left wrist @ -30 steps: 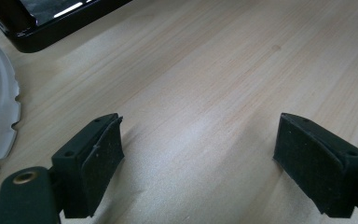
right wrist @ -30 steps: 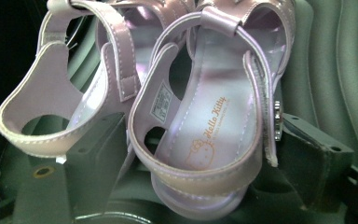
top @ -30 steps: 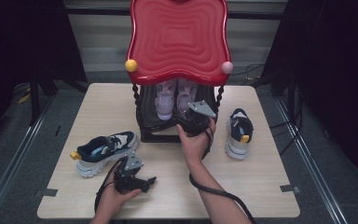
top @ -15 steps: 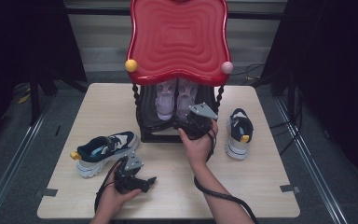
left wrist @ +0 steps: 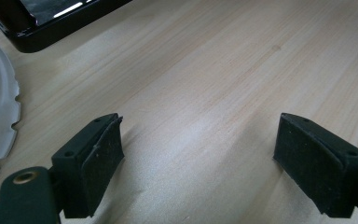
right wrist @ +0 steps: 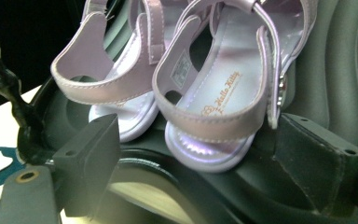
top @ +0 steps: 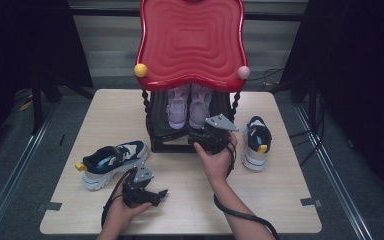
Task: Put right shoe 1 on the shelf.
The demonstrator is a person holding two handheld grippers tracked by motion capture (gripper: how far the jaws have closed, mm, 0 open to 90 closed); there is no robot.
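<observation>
While the pair of pale lilac strapped sandals (right wrist: 205, 93) sits side by side on the dark sloping shelf of the black shoe rack (top: 160, 127), under its glossy red wavy-edged top (top: 191, 42), the right gripper (top: 207, 136) hangs just in front of their heels. Its jaws have just been opening and now stand wide, the nearer sandal's heel lying in the gap between them without either black pad (right wrist: 86, 161) pressing on it, so nothing is held. I judge the pair to be freshly set down or about to be taken. The risk either way is the slope: a nudge from a jaw tip on the heel strap could skew one sandal or send it sliding toward the rack's front lip. The twisted black post (right wrist: 9, 107) stands close at the jaws' side and could catch them on a sideways move. Farther out, the left gripper (top: 147, 192) rests low over the light wooden table (top: 280, 200), wide apart and empty, near a navy-and-white trainer (top: 111, 161); its mate (top: 256, 142) lies beside the rack.
</observation>
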